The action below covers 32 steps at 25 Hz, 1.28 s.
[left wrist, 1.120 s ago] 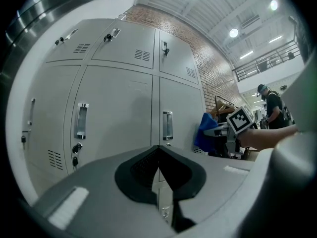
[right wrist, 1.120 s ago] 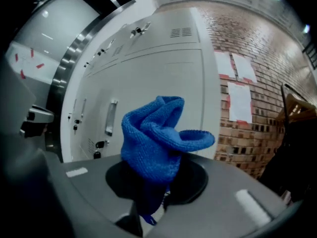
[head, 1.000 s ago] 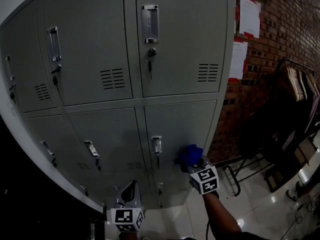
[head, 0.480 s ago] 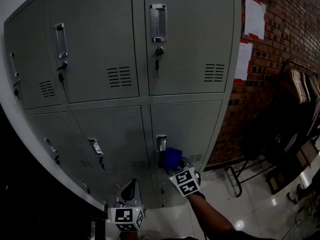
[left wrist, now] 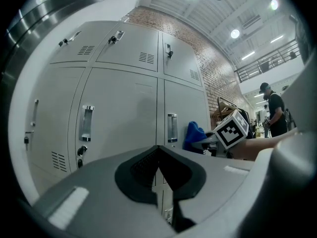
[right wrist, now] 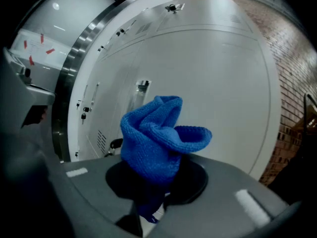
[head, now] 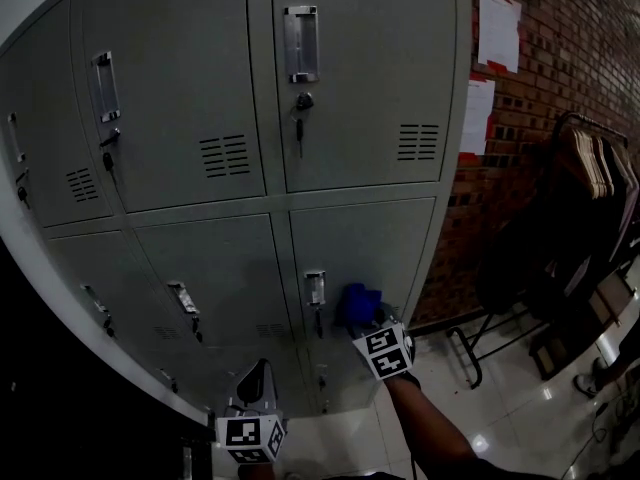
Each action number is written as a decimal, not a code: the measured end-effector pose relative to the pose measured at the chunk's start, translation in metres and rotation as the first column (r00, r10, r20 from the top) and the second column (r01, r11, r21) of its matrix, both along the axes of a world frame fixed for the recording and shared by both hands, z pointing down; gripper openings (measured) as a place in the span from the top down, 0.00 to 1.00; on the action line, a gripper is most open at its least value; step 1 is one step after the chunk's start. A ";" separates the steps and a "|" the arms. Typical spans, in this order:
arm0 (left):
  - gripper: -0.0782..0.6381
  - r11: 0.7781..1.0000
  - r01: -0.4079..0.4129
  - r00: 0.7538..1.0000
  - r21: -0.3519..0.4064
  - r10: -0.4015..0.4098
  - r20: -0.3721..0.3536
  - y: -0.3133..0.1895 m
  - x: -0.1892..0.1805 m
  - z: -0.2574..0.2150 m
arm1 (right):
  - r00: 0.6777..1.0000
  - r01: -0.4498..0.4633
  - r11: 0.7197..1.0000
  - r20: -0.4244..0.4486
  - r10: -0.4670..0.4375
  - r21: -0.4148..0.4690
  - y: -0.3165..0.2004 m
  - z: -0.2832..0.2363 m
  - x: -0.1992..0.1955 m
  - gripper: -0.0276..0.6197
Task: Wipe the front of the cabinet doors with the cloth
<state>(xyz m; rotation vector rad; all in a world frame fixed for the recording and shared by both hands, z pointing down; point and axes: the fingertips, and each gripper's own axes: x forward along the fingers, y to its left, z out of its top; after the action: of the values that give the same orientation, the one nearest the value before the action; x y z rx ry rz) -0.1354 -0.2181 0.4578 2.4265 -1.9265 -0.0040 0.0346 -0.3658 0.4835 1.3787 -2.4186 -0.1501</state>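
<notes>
Cloth at lower right door, wipe in hand

Nearest, low in the head view: left gripper [head: 254,380], jaws drawn together with nothing between them, idle below the lockers and apart from any door.

Just beyond, to its right: right gripper [head: 368,320], jaws clamped on the bottom of the blue cloth [right wrist: 157,135], which bunches above them in a loose wad. The cloth sits at the face of the lower right door [head: 370,233], just right of that door's handle [head: 314,288] (actual contact with the metal shows in no view; it looks pressed on or very near). Upper right door [head: 365,78] stands well above the cloth; more doors run off to the left.

Judgement: the step in hand is wiping the lower right door, the patch beside the handle. Nothing shows which doors are already clean, so progress can't be fixed.

The next move calls for carrying the wad across the panel with steady pressure towards the door, and steering round the handle so the knit doesn't snag.

Farther off, right: brick wall [head: 560,68] with paper sheets [head: 498,30], then a rack of hangers [head: 592,163]
</notes>
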 end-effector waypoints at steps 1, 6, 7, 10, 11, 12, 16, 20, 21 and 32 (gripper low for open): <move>0.87 1.000 -0.002 1.000 0.001 0.002 0.001 -0.001 0.001 0.000 | 1.000 -0.025 1.000 0.004 0.025 0.001 -0.002 0.000 0.013 0.83; 0.87 1.000 -0.023 1.000 -0.004 0.023 0.004 -0.003 0.009 0.001 | 0.992 -0.124 0.992 -0.003 0.124 -0.012 -0.010 0.005 0.073 0.83; 0.87 1.000 -0.027 1.000 -0.004 0.027 0.005 -0.003 0.010 0.001 | 0.990 -0.141 0.990 -0.008 0.140 -0.012 -0.012 0.006 0.082 0.83; 0.87 0.999 -0.032 0.999 -0.005 0.032 0.004 -0.004 0.012 0.001 | 0.982 -0.190 0.982 -0.019 0.190 -0.012 -0.016 0.007 0.107 0.83; 0.87 0.999 -0.032 0.999 -0.006 0.032 0.004 -0.004 0.012 0.002 | 0.979 -0.203 0.979 -0.021 0.203 -0.012 -0.017 0.008 0.114 0.83; 0.87 1.000 -0.030 1.000 -0.007 0.030 0.005 -0.004 0.011 0.003 | 0.977 -0.213 0.977 -0.024 0.213 -0.011 -0.017 0.008 0.120 0.83; 0.87 1.000 -0.024 1.000 -0.006 0.024 0.007 -0.004 0.008 0.001 | 0.966 -0.255 0.967 -0.030 0.255 0.013 -0.017 0.009 0.132 0.83; 0.87 1.000 -0.026 1.000 0.005 0.026 0.008 -0.004 0.008 -0.003 | 0.981 -0.196 0.981 -0.001 0.196 -0.006 0.003 0.026 0.107 0.83; 0.87 1.000 -0.025 1.000 0.005 0.025 0.006 -0.005 0.007 -0.002 | 0.988 -0.154 0.988 -0.001 0.154 -0.018 0.010 0.035 0.090 0.83; 0.87 1.000 -0.016 1.000 0.016 0.016 -0.003 -0.004 -0.001 -0.006 | 0.986 0.165 0.982 -0.015 -0.167 -0.088 0.034 0.064 -0.082 0.83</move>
<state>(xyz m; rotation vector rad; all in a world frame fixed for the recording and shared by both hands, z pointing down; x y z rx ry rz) -0.1366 -0.2217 0.4514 2.4503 -1.9134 -0.0231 -0.0471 -0.3313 0.5478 1.1316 -2.4891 -0.1009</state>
